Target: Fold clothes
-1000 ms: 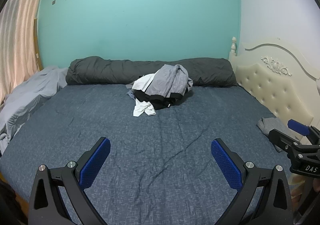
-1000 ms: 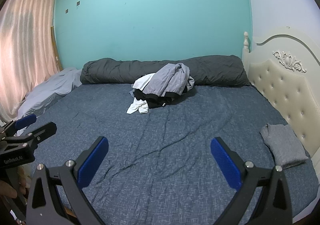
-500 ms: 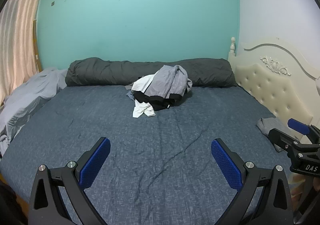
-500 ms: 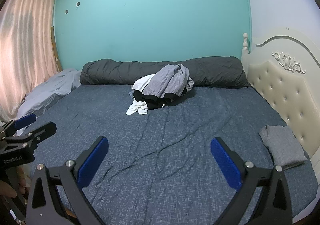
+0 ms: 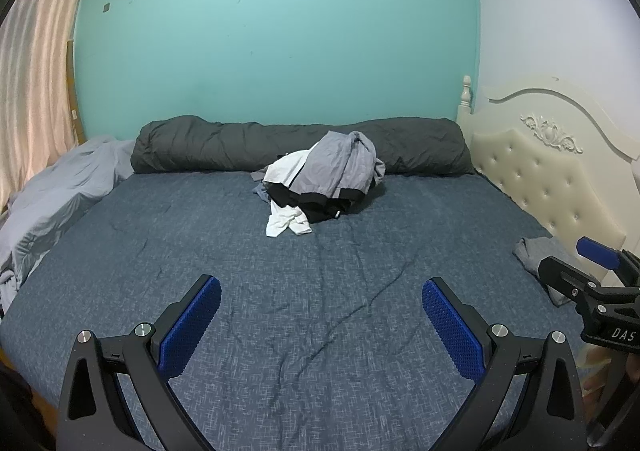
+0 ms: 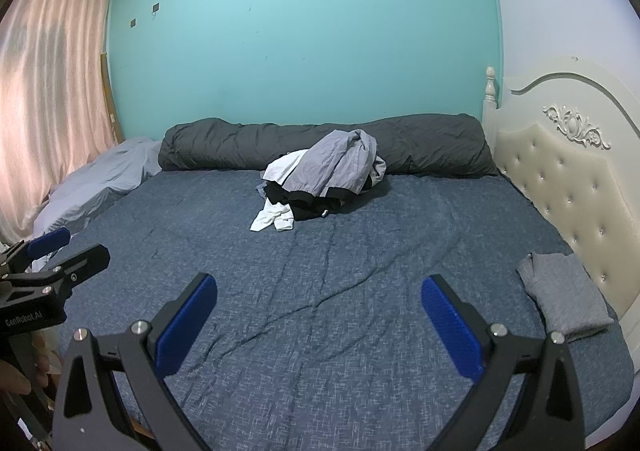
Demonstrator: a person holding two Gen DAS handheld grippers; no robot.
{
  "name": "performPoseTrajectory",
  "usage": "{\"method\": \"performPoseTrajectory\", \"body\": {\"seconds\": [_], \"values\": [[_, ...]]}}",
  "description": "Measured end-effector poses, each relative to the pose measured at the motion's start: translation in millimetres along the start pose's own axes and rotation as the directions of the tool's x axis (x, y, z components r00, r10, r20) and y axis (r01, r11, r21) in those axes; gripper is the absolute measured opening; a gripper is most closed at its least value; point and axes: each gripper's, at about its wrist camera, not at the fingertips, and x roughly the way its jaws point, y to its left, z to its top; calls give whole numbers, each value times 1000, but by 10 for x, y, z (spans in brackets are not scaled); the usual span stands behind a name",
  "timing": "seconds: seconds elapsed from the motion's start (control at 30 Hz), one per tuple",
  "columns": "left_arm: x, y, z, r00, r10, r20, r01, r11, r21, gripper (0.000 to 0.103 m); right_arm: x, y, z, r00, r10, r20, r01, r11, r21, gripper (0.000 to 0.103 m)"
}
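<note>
A heap of unfolded clothes [image 5: 324,179] in grey, black and white lies at the far middle of the bed; it also shows in the right wrist view [image 6: 324,175]. A folded grey garment [image 6: 564,299] lies at the bed's right edge by the headboard, partly hidden in the left wrist view [image 5: 532,255]. My left gripper [image 5: 320,327] is open and empty above the near part of the bed. My right gripper [image 6: 318,325] is open and empty beside it. Each gripper shows at the edge of the other's view.
The bed has a blue-grey sheet [image 5: 320,291]. A rolled dark grey duvet [image 5: 280,143] lies along the teal wall. A light grey blanket [image 5: 60,187] is bunched at the left by the pink curtain. A cream tufted headboard [image 6: 560,179] stands on the right.
Both grippers have drifted slightly, with the view shifting a little. Nothing was taken hold of, and the clothes have not moved.
</note>
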Motion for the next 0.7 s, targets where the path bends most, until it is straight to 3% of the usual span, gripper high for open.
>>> {"method": "performPoseTrajectory", "body": {"seconds": [0.7], "values": [[176,69,2,1000,-5,-15,5,1000,-5,103,176,-40,-8,1000,-2,-19,2,1000,-3,103]]}}
